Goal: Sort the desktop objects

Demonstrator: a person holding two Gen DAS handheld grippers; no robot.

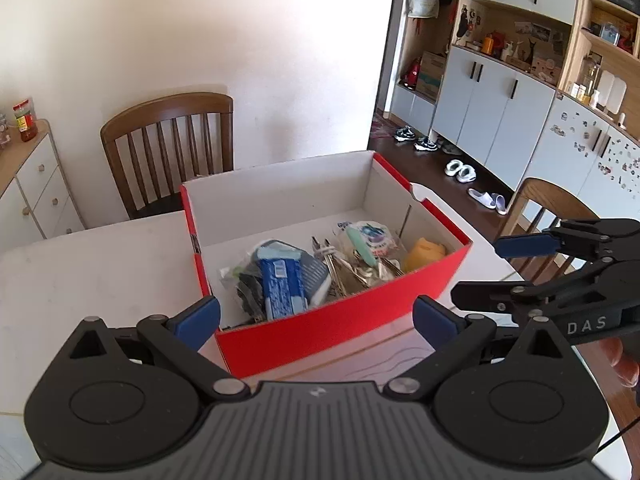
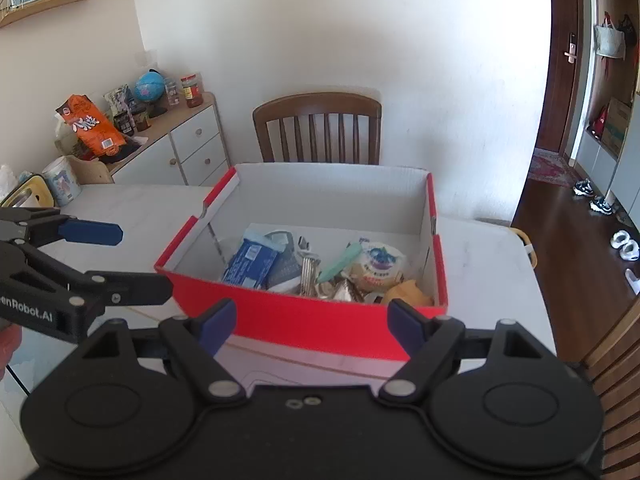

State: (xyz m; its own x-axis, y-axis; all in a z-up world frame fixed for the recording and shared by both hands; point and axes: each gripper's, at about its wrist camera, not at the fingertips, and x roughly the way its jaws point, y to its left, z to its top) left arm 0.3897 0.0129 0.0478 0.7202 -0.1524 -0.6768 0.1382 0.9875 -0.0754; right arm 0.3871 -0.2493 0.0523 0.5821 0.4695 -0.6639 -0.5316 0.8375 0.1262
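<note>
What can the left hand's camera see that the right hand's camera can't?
Only the left wrist view shows the tall cabinets with shelves of knick-knacks, and the second wooden chair on the right.

Only the right wrist view shows the blue globe, the orange snack bag and the brown door.

Both show the red box full of small things, the blue packet inside it, and the chair behind the table. Both grippers, left and right, are open and hold nothing.
</note>
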